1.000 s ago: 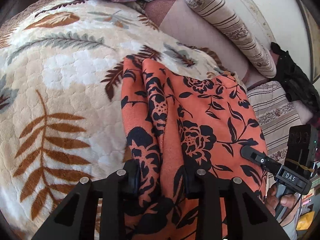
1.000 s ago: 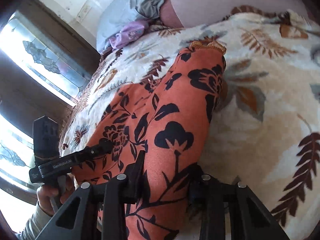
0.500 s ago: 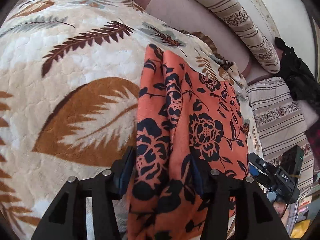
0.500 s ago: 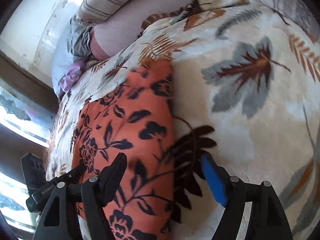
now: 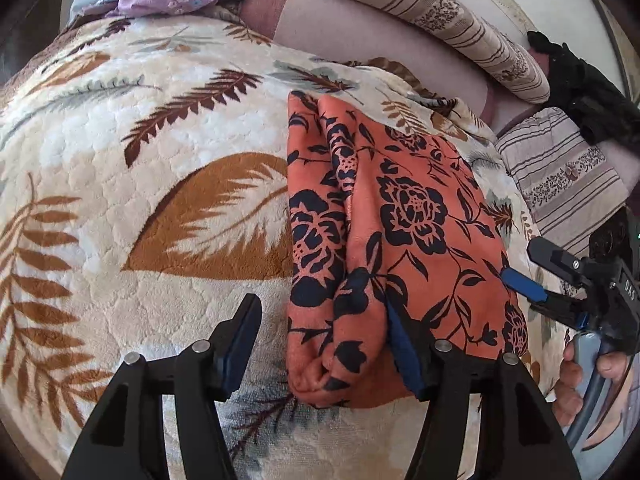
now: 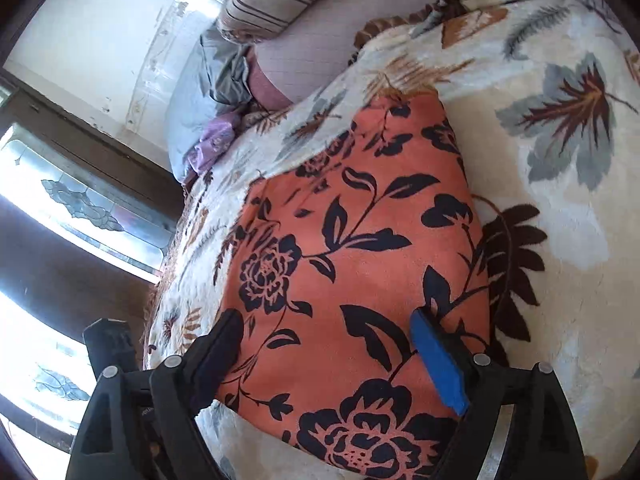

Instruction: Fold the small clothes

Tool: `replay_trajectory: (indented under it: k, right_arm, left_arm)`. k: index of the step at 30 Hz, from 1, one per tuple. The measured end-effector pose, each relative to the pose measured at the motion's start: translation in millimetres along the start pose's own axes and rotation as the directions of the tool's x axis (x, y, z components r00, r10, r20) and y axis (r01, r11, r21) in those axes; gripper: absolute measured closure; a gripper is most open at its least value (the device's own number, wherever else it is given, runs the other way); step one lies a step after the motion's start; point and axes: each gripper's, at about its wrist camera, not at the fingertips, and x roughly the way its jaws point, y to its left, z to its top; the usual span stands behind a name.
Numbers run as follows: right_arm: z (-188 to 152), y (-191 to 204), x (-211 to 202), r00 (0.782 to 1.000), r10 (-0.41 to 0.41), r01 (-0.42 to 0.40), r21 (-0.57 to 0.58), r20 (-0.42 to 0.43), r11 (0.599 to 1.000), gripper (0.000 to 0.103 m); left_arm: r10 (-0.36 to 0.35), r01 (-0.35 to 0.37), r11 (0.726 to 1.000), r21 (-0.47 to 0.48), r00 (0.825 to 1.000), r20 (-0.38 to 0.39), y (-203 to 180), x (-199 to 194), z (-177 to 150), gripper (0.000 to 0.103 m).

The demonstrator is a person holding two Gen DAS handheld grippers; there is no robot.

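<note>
Both tools just opening: left tool (image 5: 320,344) and right tool (image 6: 332,356) apart, straddling orange garment (image 5: 400,240), unclamped.

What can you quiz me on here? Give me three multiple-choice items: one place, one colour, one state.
1. The garment lies on: A the blanket; B a striped pillow; C the floor.
2. Its ground colour: A green; B orange; C white.
3. The left tool is: A shut on the garment; B shut on the blanket; C open.
Answers: A, the leaf-print blanket shows all around it; B, orange under black flowers; C, its jaws have just been opening and stand apart, with the garment's corner loose between them.
</note>
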Motion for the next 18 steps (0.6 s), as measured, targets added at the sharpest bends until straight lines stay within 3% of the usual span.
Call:
replay_trajectory:
  k: [4, 7, 10, 11, 13, 16, 18]
  right_arm:
    - [22, 29, -9, 0.998, -0.043, 0.048, -0.092, 0.049, 0.995, 0.016]
    - [44, 27, 2, 0.99, -0.12, 0.126, -0.074, 0.071, 0.989, 0.015]
    - [51, 1, 35, 0.965, -0.26, 0.26, -0.017, -0.014, 0.965, 0.014]
    - [48, -6, 45, 0.961, -0.273, 0.273, -0.003, -0.037, 0.962, 0.014]
    - [43, -1, 42, 0.958, -0.286, 0.286, -0.019, 0.027, 0.958, 0.012]
    - [41, 10, 40, 0.944, -0.328, 0.328, -0.03, 0.026, 0.944, 0.01]
    - [38, 18, 32, 0.947, -0.319, 0.32, -0.028, 0.035, 0.947, 0.011]
  left_arm:
    - [0.045, -0.048, 0.997, 0.064, 0.998, 0.043, -4, -5, -3, 0.033]
    - [0.041, -0.044, 0.997, 0.061, 0.998, 0.051, 1, -3, -5, 0.027]
    - [0.025, -0.027, 0.999, 0.039, 0.999, 0.044, 6, 1, -5, 0.023]
    - [0.018, -0.019, 0.999, 0.032, 0.999, 0.039, 7, 1, -4, 0.023]
    - [0.021, -0.022, 0.999, 0.028, 0.999, 0.036, 8, 1, -3, 0.023]
    - [0.03, -0.031, 0.999, 0.034, 0.999, 0.033, 7, -1, -4, 0.023]
    - [0.03, -0.031, 0.999, 0.038, 0.999, 0.033, 7, -4, -5, 0.023]
